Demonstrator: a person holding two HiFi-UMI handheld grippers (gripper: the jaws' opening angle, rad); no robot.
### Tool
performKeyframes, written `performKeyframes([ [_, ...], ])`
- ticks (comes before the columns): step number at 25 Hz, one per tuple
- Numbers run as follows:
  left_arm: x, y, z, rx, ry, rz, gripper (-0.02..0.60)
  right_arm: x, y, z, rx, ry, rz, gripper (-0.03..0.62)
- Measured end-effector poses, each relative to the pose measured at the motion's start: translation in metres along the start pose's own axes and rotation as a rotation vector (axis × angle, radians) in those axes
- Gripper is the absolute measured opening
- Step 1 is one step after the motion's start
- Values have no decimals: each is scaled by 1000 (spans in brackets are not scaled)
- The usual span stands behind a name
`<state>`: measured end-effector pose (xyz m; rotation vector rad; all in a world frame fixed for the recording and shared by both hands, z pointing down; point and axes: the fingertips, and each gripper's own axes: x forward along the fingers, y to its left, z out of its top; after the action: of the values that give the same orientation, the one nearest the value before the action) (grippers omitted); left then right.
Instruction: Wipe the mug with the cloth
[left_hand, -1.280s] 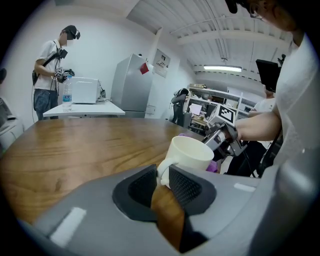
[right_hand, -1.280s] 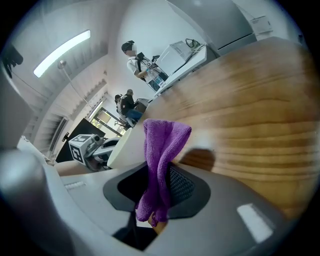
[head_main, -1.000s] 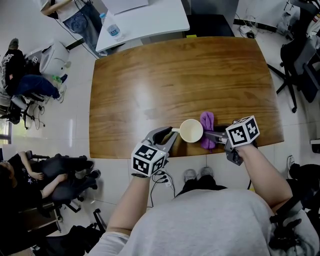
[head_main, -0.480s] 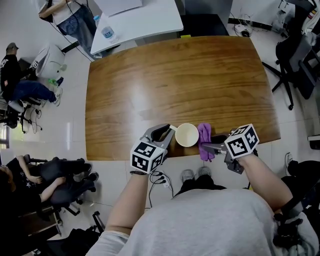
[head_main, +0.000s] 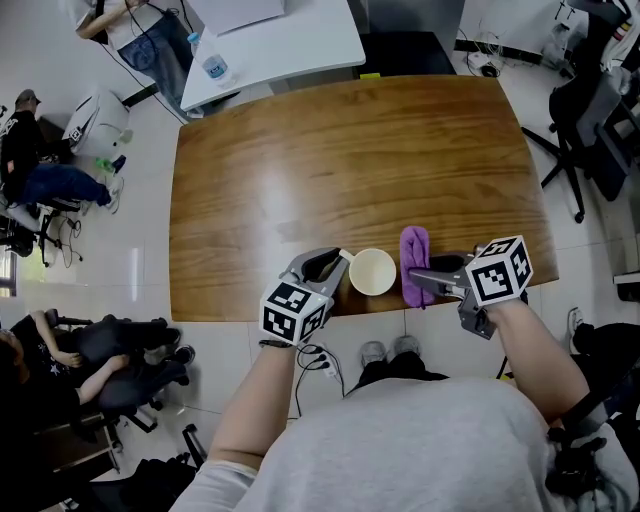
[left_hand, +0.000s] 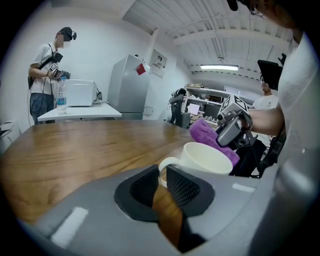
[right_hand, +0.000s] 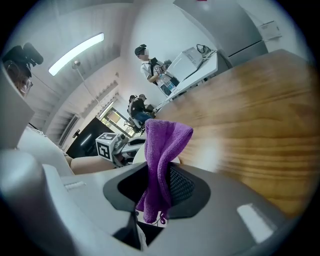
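A cream mug stands upright near the front edge of the wooden table, its handle pointing left. My left gripper is closing its jaws on that handle, and the pads touch it on both sides. Just right of the mug, the purple cloth sticks up from my right gripper, which is shut on it. In the right gripper view the cloth rises between the pads and droops below them. The cloth is beside the mug; I cannot tell whether they touch.
The mug stands close to the table's front edge. Beyond the far edge is a white table with a water bottle. Office chairs stand at the right; people sit at the left. A person stands at the far table.
The left jaws have narrowed around the mug's handle. The right gripper has shifted a little right and forward, and the cloth now stands higher beside the mug.
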<state>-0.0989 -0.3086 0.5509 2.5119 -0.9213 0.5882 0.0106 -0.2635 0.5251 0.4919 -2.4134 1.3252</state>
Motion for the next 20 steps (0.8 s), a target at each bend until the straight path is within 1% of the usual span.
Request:
performKeyframes([
  [7,4,-2,-1,7,4,5,29,16,-4,-5,11,26,14,109],
  [14,6,0,-2,6,-2,6,24,35,-30,-17,-12,100,-54,109],
  [20,5,-2,0,3,-6,1,17,44,-38,-29,-24,152,-87,109],
])
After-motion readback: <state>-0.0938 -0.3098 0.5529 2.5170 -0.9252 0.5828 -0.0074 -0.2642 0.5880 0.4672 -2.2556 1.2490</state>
